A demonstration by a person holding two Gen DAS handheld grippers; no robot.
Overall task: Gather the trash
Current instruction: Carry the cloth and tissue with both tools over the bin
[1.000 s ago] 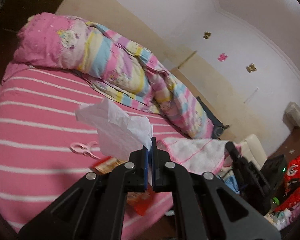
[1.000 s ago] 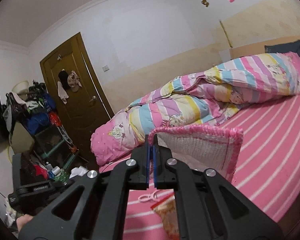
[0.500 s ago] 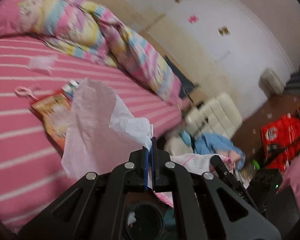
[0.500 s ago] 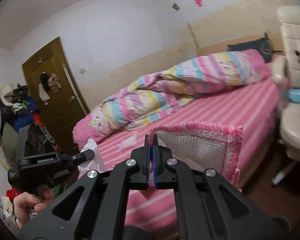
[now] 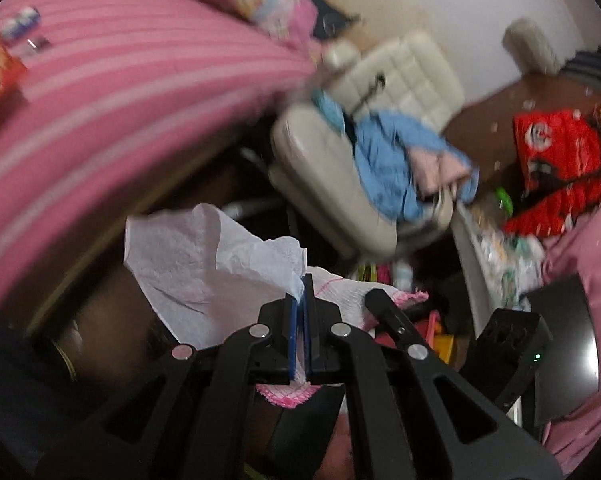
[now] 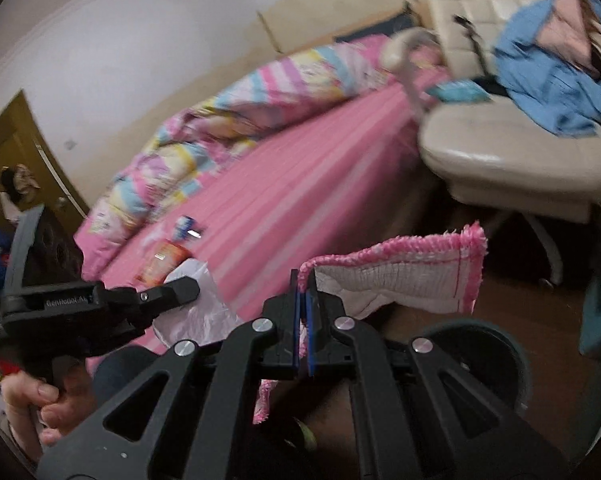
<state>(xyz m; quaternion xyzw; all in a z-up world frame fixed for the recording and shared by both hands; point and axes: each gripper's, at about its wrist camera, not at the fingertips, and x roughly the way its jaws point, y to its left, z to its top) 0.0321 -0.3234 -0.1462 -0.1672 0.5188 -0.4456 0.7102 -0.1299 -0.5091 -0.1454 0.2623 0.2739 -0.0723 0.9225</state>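
Beside bed [image 5: 100, 92], tissue [image 5: 204, 264] in left tool [image 5: 300, 300].

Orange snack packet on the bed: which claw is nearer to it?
Left. The left claw, clamping the tissue, hangs just off the packet; the right claw, clamping the cloth, sits farther out.

The left wrist view looked along its fingers, tilted down past the bed's [image 5: 100, 92] foot edge toward the cream chair [image 5: 340, 184]; the right wrist view faced across the bed [image 6: 300, 184] toward the wall. Both were close to the bed's edge and shared bed and chair [image 6: 512, 152].
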